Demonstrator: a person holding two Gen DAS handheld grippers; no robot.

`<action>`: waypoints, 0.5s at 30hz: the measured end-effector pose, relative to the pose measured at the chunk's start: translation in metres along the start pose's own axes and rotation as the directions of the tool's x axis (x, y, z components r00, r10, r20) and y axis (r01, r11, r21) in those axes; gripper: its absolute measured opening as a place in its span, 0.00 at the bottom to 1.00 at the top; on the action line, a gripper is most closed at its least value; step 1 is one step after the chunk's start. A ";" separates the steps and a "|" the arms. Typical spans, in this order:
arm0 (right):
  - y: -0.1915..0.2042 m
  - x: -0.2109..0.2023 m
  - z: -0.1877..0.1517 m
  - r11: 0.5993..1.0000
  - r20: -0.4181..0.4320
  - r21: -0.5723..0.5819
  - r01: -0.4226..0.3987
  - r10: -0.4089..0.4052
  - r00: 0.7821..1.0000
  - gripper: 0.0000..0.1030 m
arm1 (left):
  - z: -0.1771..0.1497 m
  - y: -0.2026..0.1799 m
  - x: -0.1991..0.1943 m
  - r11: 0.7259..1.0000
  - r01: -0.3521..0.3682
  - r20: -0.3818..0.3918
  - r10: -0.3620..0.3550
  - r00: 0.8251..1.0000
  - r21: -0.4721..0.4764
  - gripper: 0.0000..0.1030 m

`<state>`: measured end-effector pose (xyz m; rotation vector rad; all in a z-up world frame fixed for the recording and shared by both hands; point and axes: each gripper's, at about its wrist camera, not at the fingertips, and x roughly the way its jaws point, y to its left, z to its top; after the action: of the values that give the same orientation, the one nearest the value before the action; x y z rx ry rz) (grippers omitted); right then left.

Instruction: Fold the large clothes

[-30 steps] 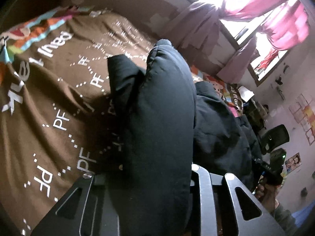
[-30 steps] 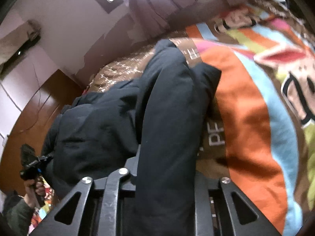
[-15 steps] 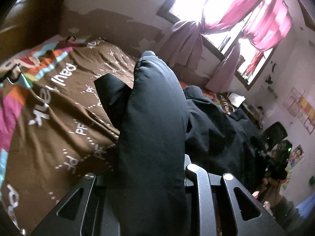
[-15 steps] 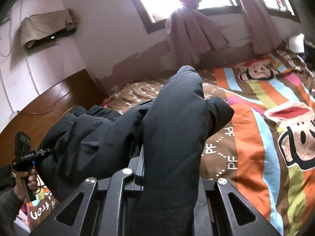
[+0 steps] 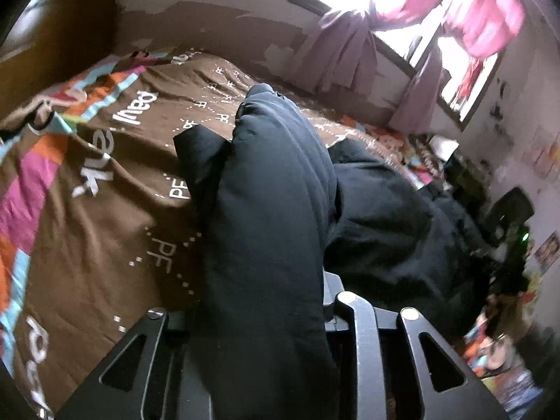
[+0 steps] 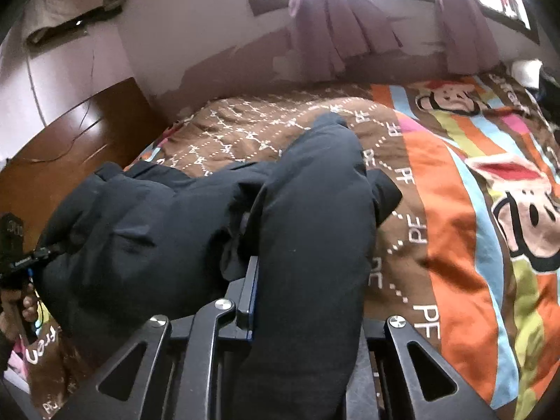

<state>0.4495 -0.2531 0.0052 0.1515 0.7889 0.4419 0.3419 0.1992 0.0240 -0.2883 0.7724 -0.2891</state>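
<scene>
A dark navy padded jacket lies bunched on the bed, stretched between my two grippers. My left gripper has a thick puffy fold of it between its jaws; the jaws are opening a little, and the padding still fills the gap and hides the fingertips. In the right wrist view the jacket bulges the same way through my right gripper, whose jaws are also easing open around the fold. A hand holds the left gripper at the far left edge.
A brown bedspread with white letters and bright cartoon stripes covers the bed. A wooden headboard stands at one side. Windows with purple and pink curtains line the far wall. Clutter sits by the right wall.
Both grippers have travelled across the bed and rolled, carrying their jacket folds along. More of the wall and windows shows now. The folds stay between the jaws.
</scene>
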 end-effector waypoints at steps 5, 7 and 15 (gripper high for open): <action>0.004 0.004 -0.004 0.998 -0.023 -0.014 0.064 -0.064 0.998 0.47 | -0.008 0.005 0.009 0.999 -0.050 -0.025 0.050 0.998 -0.006 0.40; 0.004 0.007 -0.007 0.996 -0.024 -0.010 0.094 -0.094 0.995 0.66 | -0.010 0.012 0.012 0.997 -0.072 -0.039 0.071 0.997 -0.041 0.52; 0.015 0.004 -0.017 0.973 -0.008 -0.030 0.228 -0.228 0.974 0.80 | -0.008 0.023 0.001 0.973 -0.175 -0.029 0.172 0.985 -0.153 0.81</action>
<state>0.4347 -0.2383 -0.0043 0.0307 0.8005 0.2367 0.3400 0.2187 0.0092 -0.3633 0.8315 -0.0660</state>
